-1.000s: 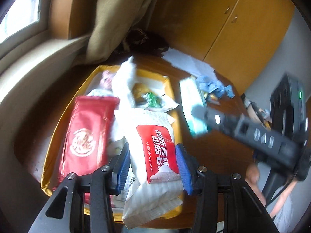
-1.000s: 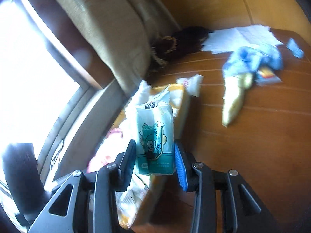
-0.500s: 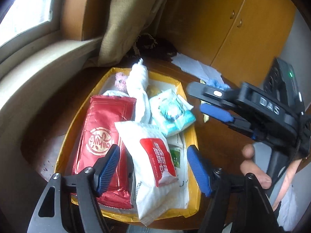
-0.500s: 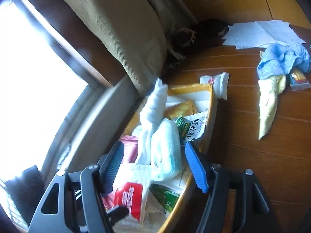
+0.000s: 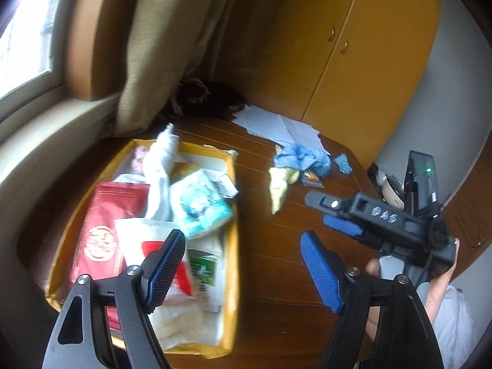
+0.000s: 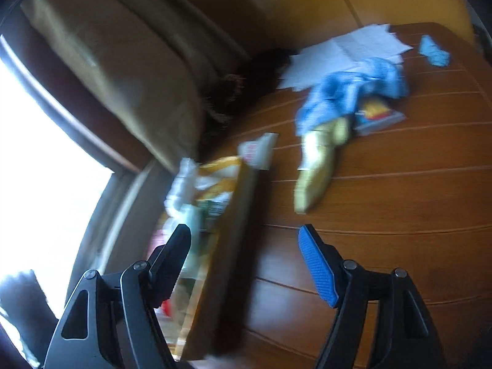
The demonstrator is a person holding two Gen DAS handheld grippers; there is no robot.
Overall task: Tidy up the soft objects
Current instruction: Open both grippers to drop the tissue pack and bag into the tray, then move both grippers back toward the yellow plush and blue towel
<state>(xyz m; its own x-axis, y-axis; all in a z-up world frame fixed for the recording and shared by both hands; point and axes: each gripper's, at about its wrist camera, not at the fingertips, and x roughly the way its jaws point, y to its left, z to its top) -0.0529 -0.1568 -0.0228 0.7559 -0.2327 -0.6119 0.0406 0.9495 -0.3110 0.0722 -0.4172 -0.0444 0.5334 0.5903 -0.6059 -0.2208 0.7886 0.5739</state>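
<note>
A yellow tray [image 5: 234, 246] on the wooden table holds several soft packs: a red pack [image 5: 101, 230], a white wet-wipe pack [image 5: 144, 240], a teal tissue pack [image 5: 200, 206] and a white bag [image 5: 163, 156]. My left gripper [image 5: 243, 270] hovers over the tray's right rim, jaws opening, nothing between them. My right gripper [image 5: 324, 212] is right of the tray over bare wood, jaws opening and empty; in its own blurred view it [image 6: 246, 261] straddles the tray wall [image 6: 243, 196]. A blue cloth [image 6: 353, 92] and a yellow cloth [image 6: 316, 160] lie loose on the table.
A small colourful packet [image 6: 378, 117], a white sachet [image 6: 258, 150], white papers [image 5: 283, 126] and a blue scrap [image 5: 343, 163] lie on the table. A curtain [image 5: 160, 46], a window sill and a dark bundle [image 5: 203, 95] stand behind the tray. A yellow cupboard [image 5: 353, 46] closes the back.
The left gripper let go of the white wet-wipe pack and the right one of the teal tissue pack, both now in the tray. Both jaws widened and both grippers drew away to the right.
</note>
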